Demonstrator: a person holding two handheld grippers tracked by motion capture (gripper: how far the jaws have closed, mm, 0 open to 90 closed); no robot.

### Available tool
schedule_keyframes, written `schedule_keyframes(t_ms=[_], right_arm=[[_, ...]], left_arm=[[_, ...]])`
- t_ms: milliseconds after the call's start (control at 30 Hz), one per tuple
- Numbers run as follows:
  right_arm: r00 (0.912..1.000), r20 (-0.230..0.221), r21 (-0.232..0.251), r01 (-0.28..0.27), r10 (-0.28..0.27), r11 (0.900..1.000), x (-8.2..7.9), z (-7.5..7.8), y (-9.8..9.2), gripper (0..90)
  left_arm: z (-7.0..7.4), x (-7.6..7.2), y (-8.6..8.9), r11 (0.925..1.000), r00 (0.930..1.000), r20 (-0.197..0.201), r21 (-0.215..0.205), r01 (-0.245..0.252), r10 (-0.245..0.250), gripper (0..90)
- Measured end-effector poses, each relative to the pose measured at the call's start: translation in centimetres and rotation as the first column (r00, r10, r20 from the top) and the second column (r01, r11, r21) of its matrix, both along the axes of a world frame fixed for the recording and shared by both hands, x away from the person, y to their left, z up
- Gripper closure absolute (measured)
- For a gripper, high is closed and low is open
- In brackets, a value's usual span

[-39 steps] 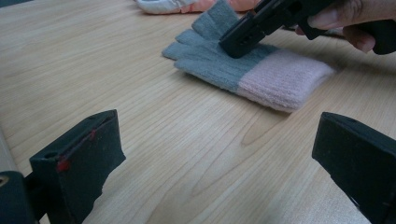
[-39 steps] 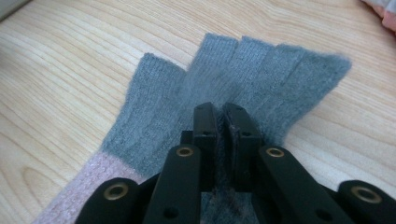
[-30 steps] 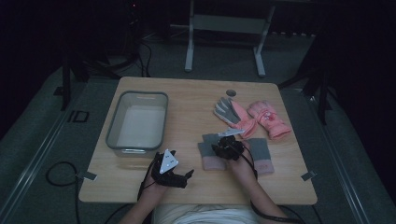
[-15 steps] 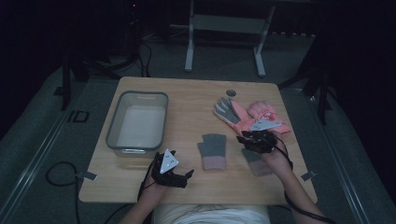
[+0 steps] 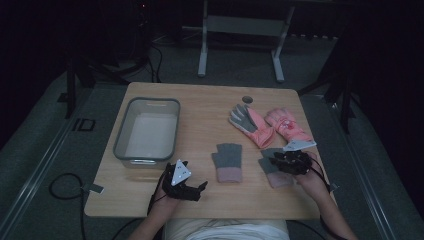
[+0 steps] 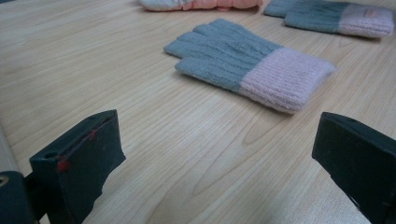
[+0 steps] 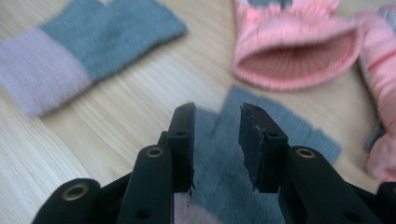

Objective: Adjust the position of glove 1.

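Two claws: left claw (image 5: 192, 187) wide apart, empty; right claw (image 7: 215, 140) narrowly parted over grey glove (image 7: 243, 186), seemingly unclamped.

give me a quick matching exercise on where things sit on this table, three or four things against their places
Things:
1. clear plastic bin
2. pink gloves
3. grey glove with pink cuff
4. left gripper

Places:
a. far right of the table
b. near edge, left of centre
c. left side of the table
d. middle of the table, flat

Pairs: 1-c, 2-a, 3-d, 4-b
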State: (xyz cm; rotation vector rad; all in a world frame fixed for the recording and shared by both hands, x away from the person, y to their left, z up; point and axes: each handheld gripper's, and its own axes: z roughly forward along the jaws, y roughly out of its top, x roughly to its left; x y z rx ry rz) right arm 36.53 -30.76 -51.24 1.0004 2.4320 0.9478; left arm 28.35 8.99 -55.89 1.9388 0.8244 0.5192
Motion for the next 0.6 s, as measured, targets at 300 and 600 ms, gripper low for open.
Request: schedule_keyframes(t_ms=[300,600], right_arm=[[0.9959,-0.056,-0.009,0.072,-0.072,0.997,0.5,-2.7,-1.8,62.1],[0.9931,-0.036,0.000,0.112,-0.112,0.994,0.0,-3.2,-1.5,73.1]], left_arm=[[0.0,0.0,0.0,1.0000,1.0000,-0.001,0.000,0.000,0.000,1.3],[0.0,0.0,0.0,1.0000,1.0000,-0.001,0.003,0.001,-0.001,1.3]])
